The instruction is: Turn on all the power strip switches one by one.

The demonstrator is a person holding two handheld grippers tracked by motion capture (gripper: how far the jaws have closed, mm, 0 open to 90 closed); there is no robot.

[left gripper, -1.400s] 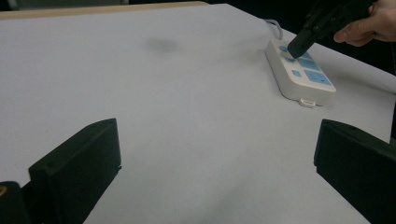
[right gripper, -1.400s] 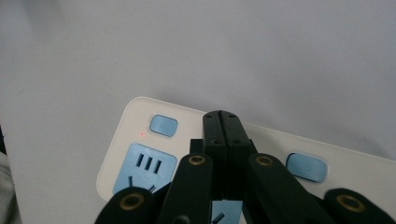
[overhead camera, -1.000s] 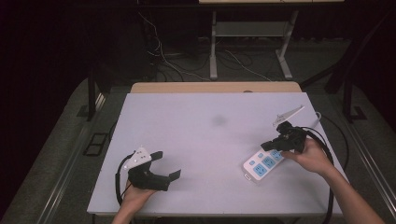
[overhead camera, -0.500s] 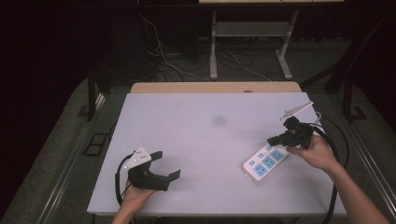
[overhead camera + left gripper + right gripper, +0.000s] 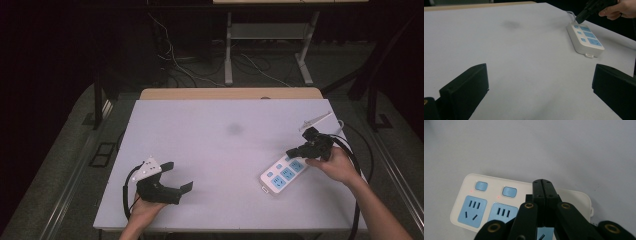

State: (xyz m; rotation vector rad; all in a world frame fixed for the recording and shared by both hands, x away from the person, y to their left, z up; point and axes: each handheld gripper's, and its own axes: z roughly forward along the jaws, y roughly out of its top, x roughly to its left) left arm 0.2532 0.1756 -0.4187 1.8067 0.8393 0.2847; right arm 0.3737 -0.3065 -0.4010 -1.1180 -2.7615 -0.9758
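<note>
A white power strip (image 5: 281, 174) with blue sockets lies at the table's right side, also seen as power strip (image 5: 585, 38) and power strip (image 5: 477, 202). Two blue switch buttons (image 5: 509, 191) show, each with a small red light beside it. My right gripper (image 5: 290, 152) is shut with nothing between its jaws. Its joined tips are down over the strip's far end, beside those buttons, and hide what is under them, as right gripper (image 5: 543, 184) shows. I cannot tell whether the tips touch it. My left gripper (image 5: 175, 176) rests wide open near the front left, holding nothing.
The white table (image 5: 225, 150) has a faint grey smudge (image 5: 234, 129) near its middle. The strip's white cable (image 5: 340, 122) runs off at the right edge. Black gripper cables (image 5: 361, 160) loop beside the right hand. Floor cables and table legs lie beyond the far edge.
The right gripper has shifted a little to the right and back over the strip's far end. The left gripper and the strip have not moved.
</note>
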